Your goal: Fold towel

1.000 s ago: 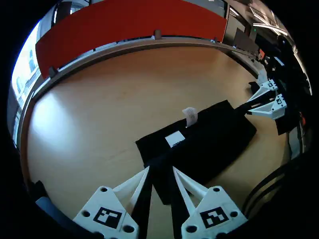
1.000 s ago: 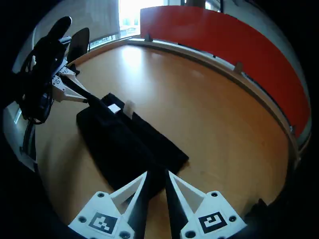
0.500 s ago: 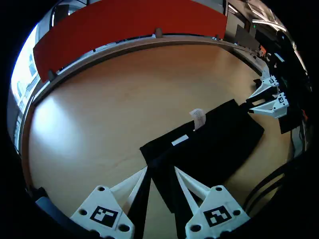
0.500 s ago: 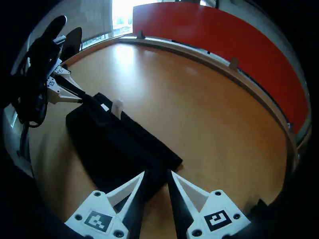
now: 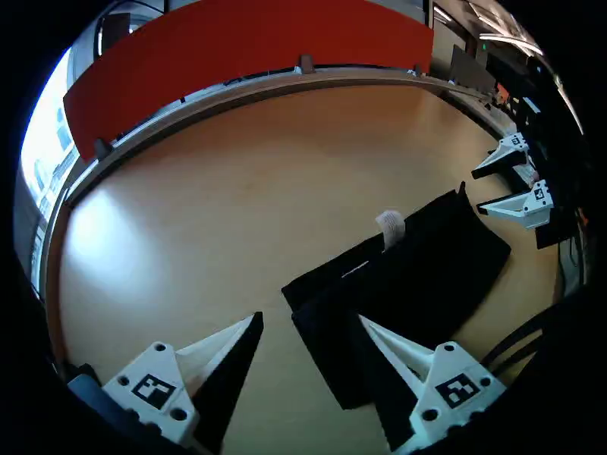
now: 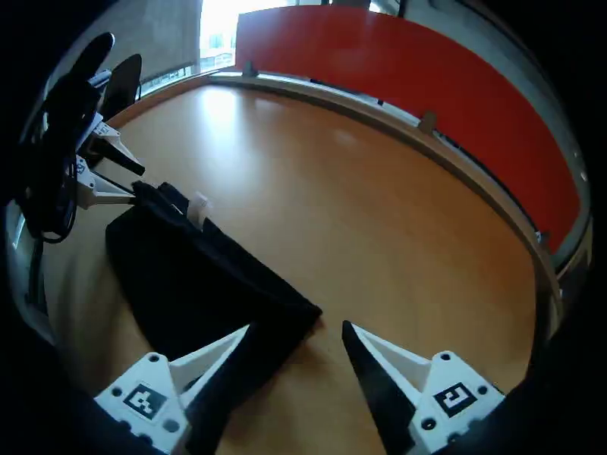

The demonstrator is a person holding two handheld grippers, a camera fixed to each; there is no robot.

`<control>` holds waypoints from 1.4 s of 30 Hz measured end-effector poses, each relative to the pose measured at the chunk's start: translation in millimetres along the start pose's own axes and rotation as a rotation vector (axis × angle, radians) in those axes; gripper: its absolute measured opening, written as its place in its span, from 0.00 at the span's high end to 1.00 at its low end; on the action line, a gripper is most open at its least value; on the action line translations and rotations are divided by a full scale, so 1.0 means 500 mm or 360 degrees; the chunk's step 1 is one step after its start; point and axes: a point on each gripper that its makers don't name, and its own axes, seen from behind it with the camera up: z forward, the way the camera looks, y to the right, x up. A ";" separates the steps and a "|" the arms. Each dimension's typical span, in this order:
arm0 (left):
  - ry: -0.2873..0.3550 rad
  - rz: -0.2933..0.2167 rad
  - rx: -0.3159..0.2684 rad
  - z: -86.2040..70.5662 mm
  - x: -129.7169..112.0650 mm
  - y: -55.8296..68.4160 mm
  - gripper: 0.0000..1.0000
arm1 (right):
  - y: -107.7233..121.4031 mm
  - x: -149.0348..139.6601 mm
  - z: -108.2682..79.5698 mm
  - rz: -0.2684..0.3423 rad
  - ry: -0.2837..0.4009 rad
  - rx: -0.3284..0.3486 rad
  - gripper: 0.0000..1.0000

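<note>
Both grippers (image 5: 309,317) (image 6: 296,324) newly wide (towel (image 5: 425,265) free)

table (image 5: 228,189): light wood, smooth, with a pale glare patch on the window side | red panel (image 5: 228,45): upright along the table's far curved edge, held in small brackets (image 5: 305,62) | window (image 6: 224,23): bright, past the panel's end | two dark rounded shapes (image 6: 121,76): beyond the table's corner, perhaps chair backs
</note>
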 end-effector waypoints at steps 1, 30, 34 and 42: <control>0.0001 -0.0002 0.0005 -0.001 0.000 -0.003 0.07 | 0.001 0.001 0.000 0.0005 0.0002 -0.0003 0.01; 0.0023 -0.0100 -0.0016 -0.078 -0.063 0.035 0.02 | -0.064 -0.057 -0.087 0.0066 0.0067 0.0019 0.00; 0.0027 -0.0121 -0.0008 -0.090 -0.077 0.040 0.02 | -0.075 -0.071 -0.103 0.0083 0.0075 0.0017 0.00; 0.0035 -0.0169 0.0000 -0.108 -0.099 0.047 0.02 | -0.086 -0.099 -0.126 0.0107 0.0075 0.0014 0.00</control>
